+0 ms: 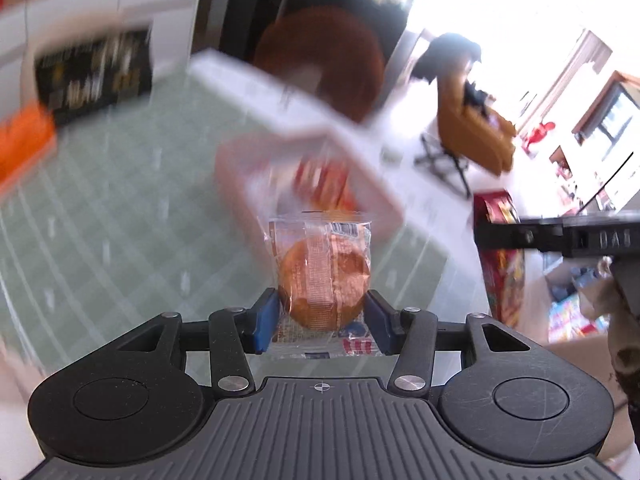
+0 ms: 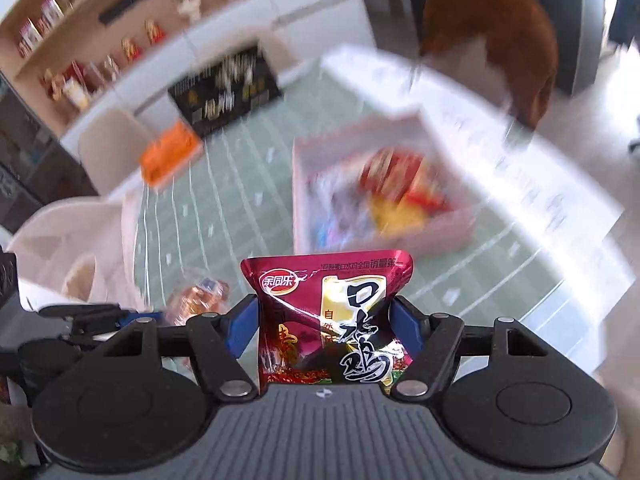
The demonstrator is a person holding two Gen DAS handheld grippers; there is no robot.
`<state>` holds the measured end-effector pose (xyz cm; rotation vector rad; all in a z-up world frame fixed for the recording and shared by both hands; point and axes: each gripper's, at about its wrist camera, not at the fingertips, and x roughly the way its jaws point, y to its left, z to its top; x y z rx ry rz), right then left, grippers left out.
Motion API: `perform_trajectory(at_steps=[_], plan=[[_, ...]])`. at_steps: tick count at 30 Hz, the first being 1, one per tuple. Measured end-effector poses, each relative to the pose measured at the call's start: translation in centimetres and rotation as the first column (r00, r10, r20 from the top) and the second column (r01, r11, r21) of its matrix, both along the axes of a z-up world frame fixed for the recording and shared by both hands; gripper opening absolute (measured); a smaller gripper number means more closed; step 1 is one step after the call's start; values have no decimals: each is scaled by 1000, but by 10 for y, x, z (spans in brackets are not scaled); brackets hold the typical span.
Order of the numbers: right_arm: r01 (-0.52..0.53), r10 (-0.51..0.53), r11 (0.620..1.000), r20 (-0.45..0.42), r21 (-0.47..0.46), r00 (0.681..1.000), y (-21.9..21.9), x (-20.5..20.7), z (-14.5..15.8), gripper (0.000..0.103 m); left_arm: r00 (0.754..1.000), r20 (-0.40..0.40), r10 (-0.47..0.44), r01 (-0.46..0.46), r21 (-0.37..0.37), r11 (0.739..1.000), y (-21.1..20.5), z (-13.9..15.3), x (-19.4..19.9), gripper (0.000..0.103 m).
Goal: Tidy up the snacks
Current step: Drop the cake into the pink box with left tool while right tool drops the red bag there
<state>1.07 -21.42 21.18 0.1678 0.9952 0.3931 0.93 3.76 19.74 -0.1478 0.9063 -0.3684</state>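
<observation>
**A snack in each gripper, above the green table**

My left gripper [image 1: 320, 320] grips a wrapped round cake [image 1: 324, 280] by its sides, both blue pads pressed against the clear wrapper. My right gripper [image 2: 322, 324] pinches a dark red snack pouch [image 2: 332, 320] between its pads, the pouch standing upright and creased at the waist.

Ahead of both tools and below them sits a white box [image 2: 384, 188] with its lid raised, blurred packets of red and yellow inside. It rests on a green checked tablecloth [image 1: 120, 208]. Farther ahead to my left lie an orange carton [image 2: 170, 156] and a black box [image 2: 224, 92]. Beyond the table stands a brown chair [image 1: 320, 60].
</observation>
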Motion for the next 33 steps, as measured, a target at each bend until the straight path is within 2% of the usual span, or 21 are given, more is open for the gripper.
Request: perform_trajectory(at_steps=[3,6,8,9,11,12,15,17,21,26,28,30,33], plan=[[26,-24,999,101,-22,995,-21,4,41,71,996,93,-8,8,-9,1000,-18,33,28,54],[41,-32,998,180,-49,983,-30,9,66,71,994,100,36,-33,-27,999,-32,42,66,54],[41,-25,997,219,-70,975,-31,13,74,71,993,109,33,-27,-52,998,-39,37,96,54],[41,-21,996,229,-82,973,-32,15,76,71,994,111,13,-9,-37,999,-45,31,108,55],[36,-12,994,232,-101,973,-34,20,75,71,999,36,25,-26,27,999,-53,11,130,51],[33,-8,994,226,-107,974,-35,23,74,71,999,14,49,-49,24,999,-52,4,134,51],[44,-18,992,210,-119,978,-43,29,69,71,995,23,95,-92,-107,990,-39,-1,135,51],[56,-29,991,206,-122,978,-49,33,66,71,990,44,135,-127,-145,981,-29,5,132,51],[58,-37,993,202,-101,979,-49,55,73,71,982,64,178,-170,-116,979,-14,10,114,51],[32,-14,997,227,-77,974,-28,98,102,71,967,-22,254,-254,-168,953,15,-2,80,51],[32,-14,996,198,-86,980,-15,120,107,72,958,-40,285,-287,-186,940,28,-5,73,51],[34,-17,994,163,-104,987,2,143,103,76,952,-49,303,-307,-194,932,37,-5,67,51],[11,3,986,82,-165,997,32,176,82,82,946,-67,318,-325,-194,926,48,-12,62,51]])
